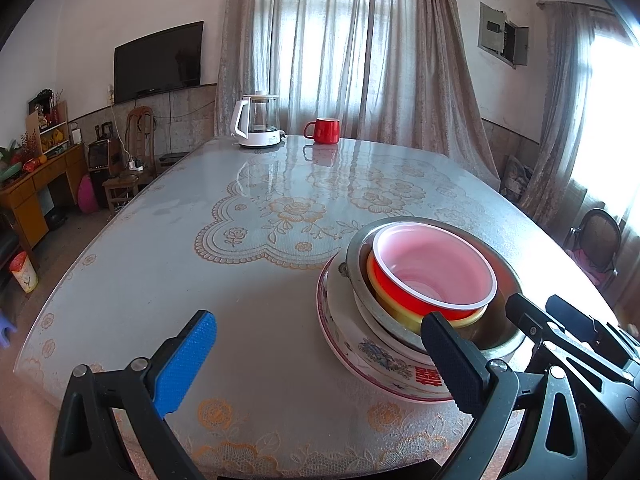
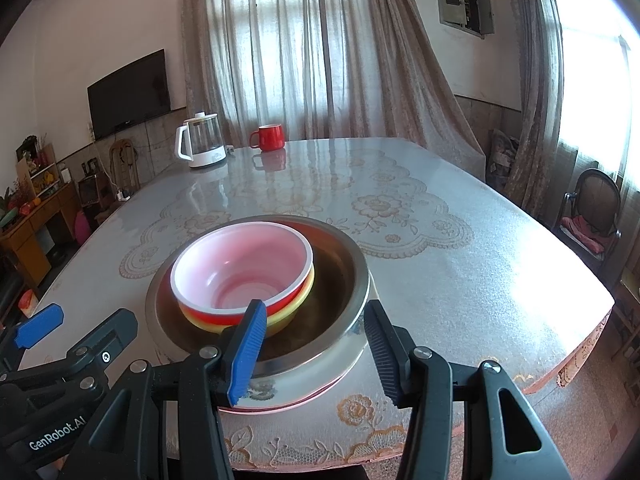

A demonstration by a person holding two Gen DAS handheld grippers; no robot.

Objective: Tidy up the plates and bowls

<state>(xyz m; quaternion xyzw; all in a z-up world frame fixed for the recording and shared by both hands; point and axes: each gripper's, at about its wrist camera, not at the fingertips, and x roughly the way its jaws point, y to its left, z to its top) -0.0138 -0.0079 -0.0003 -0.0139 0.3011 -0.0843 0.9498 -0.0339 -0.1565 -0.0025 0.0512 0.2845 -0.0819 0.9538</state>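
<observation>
1. red plastic bowl with a pale pink inside (image 2: 240, 268) sits nested in a yellow bowl (image 2: 294, 312), both inside a wide stainless steel basin (image 2: 352, 280), and the basin rests on a flowered ceramic plate (image 1: 360, 352); the whole stack stands near the front edge of the lace-patterned glass-topped table (image 2: 460, 280).

2. right gripper (image 2: 316, 344) hangs just in front of the stack, half open and holding nothing; its blue pad overlaps the near rim of the red bowl in the right wrist view, and its black pad sits over the basin's near-right rim, but contact cannot be confirmed.

3. left gripper (image 1: 320, 352) is spread wide and empty, its blue pad well to the left of the stack over bare table, its black pad in front of the basin's near edge.

4. judged from this, the stack lies straight ahead of the right gripper and off to the right of the left one, so the right hand is better placed for any next move.

5. hidden: the plate is mostly covered in the right wrist view, only a pink edge showing; the yellow bowl shows only as a band.

6. white electric kettle (image 2: 200, 144) and red mug (image 2: 270, 137) stand well apart at the far side.
</observation>
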